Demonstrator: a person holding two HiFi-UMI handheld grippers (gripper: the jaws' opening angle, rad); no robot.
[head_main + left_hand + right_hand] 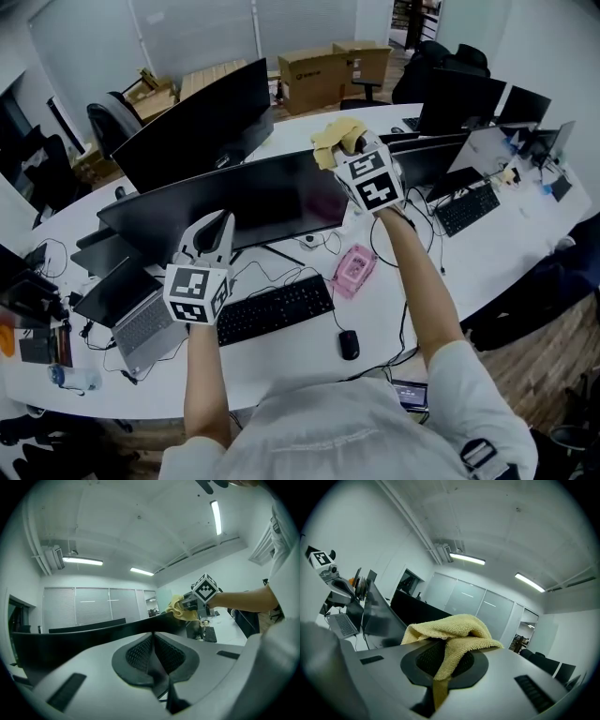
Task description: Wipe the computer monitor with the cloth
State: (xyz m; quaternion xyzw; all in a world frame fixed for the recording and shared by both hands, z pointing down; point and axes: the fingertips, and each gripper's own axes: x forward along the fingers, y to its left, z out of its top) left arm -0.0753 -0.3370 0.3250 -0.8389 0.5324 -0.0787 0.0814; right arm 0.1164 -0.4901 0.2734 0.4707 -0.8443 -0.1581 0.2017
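The cloth point(333, 141), yellow terry, is pinched between the fingers point(423, 658) of the right gripper point(351, 146). In the right gripper view it bunches up over the finger pads, and one strip hangs down through the seam between them. The fingers hold it at the upper right corner of the monitor point(253, 202). Whether it touches the panel there cannot be told. The dark screen stretches away to the left of the fingers.

The left gripper point(221, 223) is in front of the screen's lower left part. Its fingers point(138, 653) are pressed together with nothing between them. Beyond their tips the monitor's top edge runs across the left gripper view, and the cloth and right gripper show up and to the right.

Below both pairs of fingers, the tabletop point(281, 370) carries a keyboard point(275, 309), a mouse point(348, 344), a pink box point(353, 269) under the right fingers, and a laptop point(141, 321) left of the left fingers.
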